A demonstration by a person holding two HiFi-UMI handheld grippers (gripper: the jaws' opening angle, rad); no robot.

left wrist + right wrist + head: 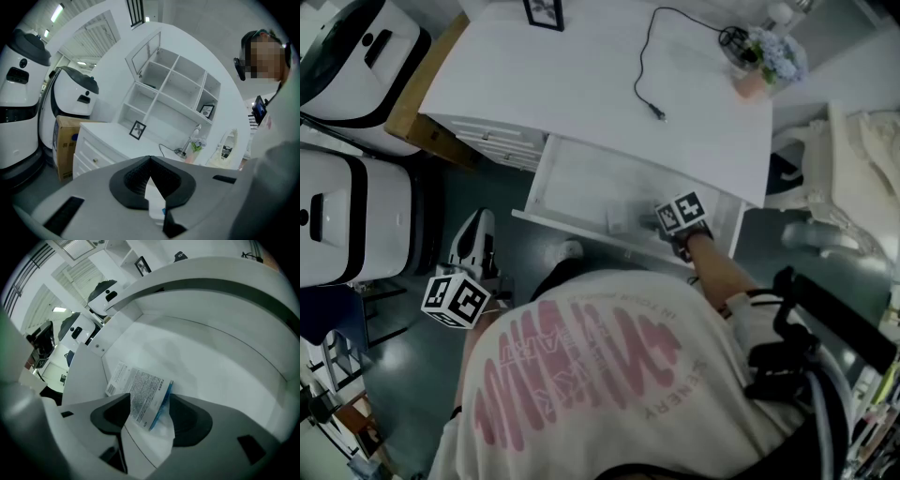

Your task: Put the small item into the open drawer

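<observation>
The small item is a flat white packet [143, 397] with printed text and a blue edge. It lies on the floor of the open white drawer [201, 366], between the jaws of my right gripper [149, 411], which stand wide apart without pressing on it. In the head view the right gripper [664, 223] reaches down into the drawer [546, 169], and the packet [619, 222] shows faintly beside it. My left gripper [473, 246] hangs low at the left, away from the drawer. Its jaws [150, 159] meet at the tips with nothing seen held.
The white dresser top [581, 84] carries a black cable [645, 80], a picture frame [544, 11] and a vase of flowers [766, 54]. A cardboard box [422, 108] and white machines [347, 216] stand at the left. Shelves [173, 89] rise behind the dresser.
</observation>
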